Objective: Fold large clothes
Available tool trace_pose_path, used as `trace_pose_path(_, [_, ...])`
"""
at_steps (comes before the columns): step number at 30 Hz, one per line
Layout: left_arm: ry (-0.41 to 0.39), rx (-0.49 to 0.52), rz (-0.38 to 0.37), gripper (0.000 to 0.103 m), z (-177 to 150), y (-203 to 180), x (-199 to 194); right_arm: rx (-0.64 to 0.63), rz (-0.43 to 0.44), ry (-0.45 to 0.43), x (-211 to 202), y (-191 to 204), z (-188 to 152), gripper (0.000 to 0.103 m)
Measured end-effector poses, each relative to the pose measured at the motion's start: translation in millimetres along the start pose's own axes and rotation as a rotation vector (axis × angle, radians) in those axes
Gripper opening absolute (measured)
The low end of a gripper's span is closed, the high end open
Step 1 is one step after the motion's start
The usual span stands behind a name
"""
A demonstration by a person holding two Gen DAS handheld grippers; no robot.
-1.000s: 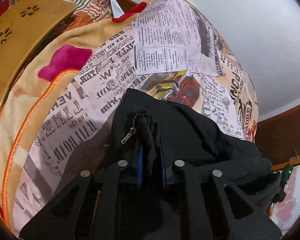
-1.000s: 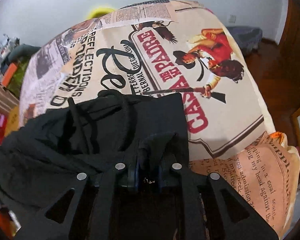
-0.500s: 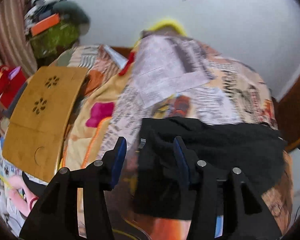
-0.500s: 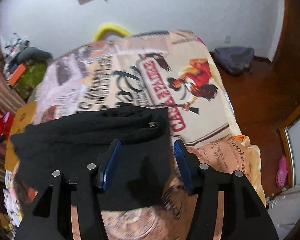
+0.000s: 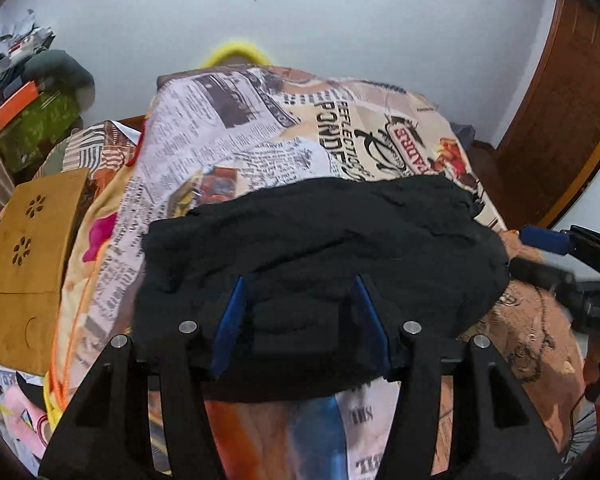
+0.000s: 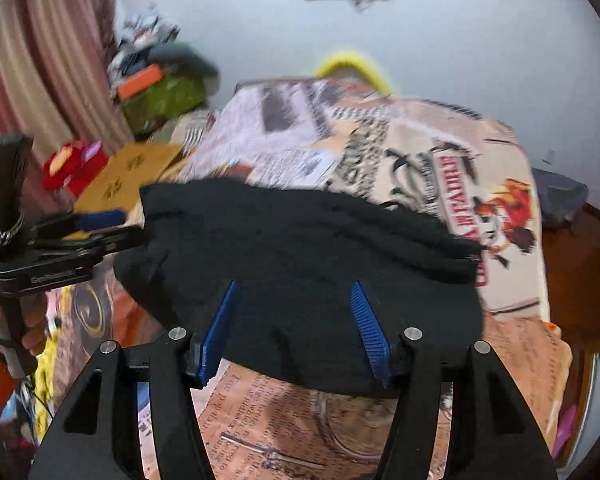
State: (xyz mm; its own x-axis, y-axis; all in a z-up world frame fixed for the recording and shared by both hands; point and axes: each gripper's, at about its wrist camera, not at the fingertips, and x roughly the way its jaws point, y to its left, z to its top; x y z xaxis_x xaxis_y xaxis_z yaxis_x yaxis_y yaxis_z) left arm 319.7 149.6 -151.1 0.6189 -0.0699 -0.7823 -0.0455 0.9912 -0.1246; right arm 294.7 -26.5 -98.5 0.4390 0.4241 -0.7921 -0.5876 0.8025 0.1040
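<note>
Two tools: both spread wide and gripping nothing, each held above the near edge of the garment.
Left tool: blue pads apart, black cloth showing in the gap between them (lying below, not pinched).
Right tool: fingers equally spread; this view is blurred, so fine detail is lost.
Garment: a dark, bulky piece of clothing lying as a folded band on the bed, over the newspaper-print cover.
Long axis: runs side to side across both views, crosswise to the way the fingers point.
Direction: the cloth lies straight ahead of and beneath each tool, its near hem closest and its far edge toward the wall.
Nearer hand: left tool sits over the garment's left half, right tool over the right half, so neither has a clear advantage.
Likely next: probably a further fold (end to end along that axis, or a smoothing pass), which would mean re-gripping at the short ends.
</note>
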Motion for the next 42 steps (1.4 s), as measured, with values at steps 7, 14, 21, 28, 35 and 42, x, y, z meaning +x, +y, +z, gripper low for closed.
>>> trace_pose_path(7, [0.099, -0.078, 0.002, 0.055, 8.8, 9.9, 79.3, 0.030, -0.034, 0.093, 73.3, -7.3, 0.6, 0.058])
trace_pose_path(14, [0.107, -0.179, -0.039, 0.060, 3.8, 29.2, 119.4, 0.043, -0.063, 0.063, 96.7, -20.9, -6.8, 0.089])
trace_pose_path(21, [0.089, -0.158, 0.004, 0.061, -2.7, 28.9, 105.6, 0.046, -0.073, 0.063, 92.5, -18.8, -8.6, 0.091])
trace_pose_path(28, [0.044, -0.233, 0.043, 0.061, -18.0, 55.6, 57.3, 0.049, -0.101, 0.109, 76.9, -13.8, -13.9, 0.090])
trace_pose_path(35, [-0.040, -0.378, 0.031, 0.067, -50.1, 96.5, 0.2, 0.009, -0.110, 0.079, 44.3, -1.1, -17.2, 0.090])
trace_pose_path(42, [-0.044, -0.681, -0.153, 0.067, -104.7, 132.3, -7.4, 0.001, -0.101, 0.024, 20.0, 9.0, -19.0, 0.090])
